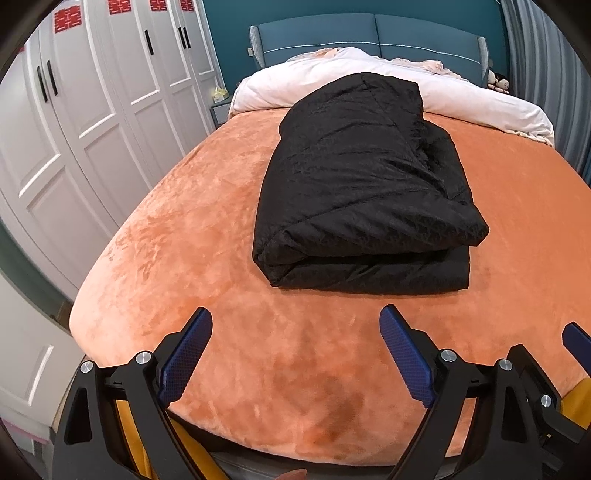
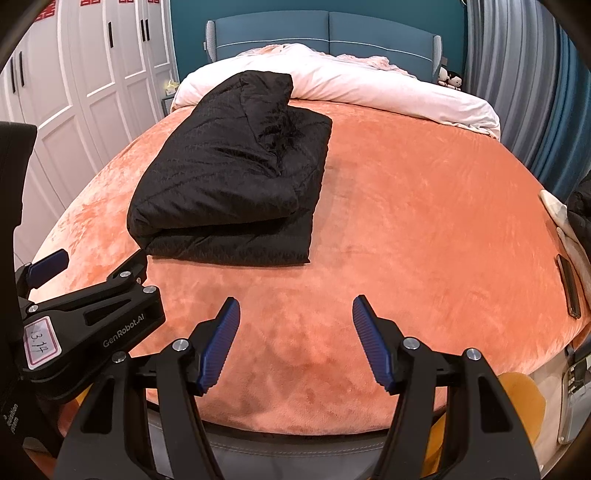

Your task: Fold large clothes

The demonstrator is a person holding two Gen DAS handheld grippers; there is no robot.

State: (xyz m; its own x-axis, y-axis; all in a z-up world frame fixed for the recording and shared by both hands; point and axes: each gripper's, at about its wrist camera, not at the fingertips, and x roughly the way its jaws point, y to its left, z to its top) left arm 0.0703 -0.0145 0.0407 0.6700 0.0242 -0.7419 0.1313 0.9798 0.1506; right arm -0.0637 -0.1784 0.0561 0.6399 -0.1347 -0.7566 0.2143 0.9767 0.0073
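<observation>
A black quilted garment lies folded in a thick rectangle on the orange bed cover; it also shows in the right wrist view, left of centre. My left gripper is open and empty, held above the near edge of the bed, short of the garment. My right gripper is open and empty, to the right of the left one, also short of the garment. The left gripper's body shows at the left of the right wrist view.
A pale duvet is bunched at the head of the bed by the teal headboard. White wardrobe doors stand on the left. A phone and pale and dark clothes lie at the bed's right edge. Curtains hang on the right.
</observation>
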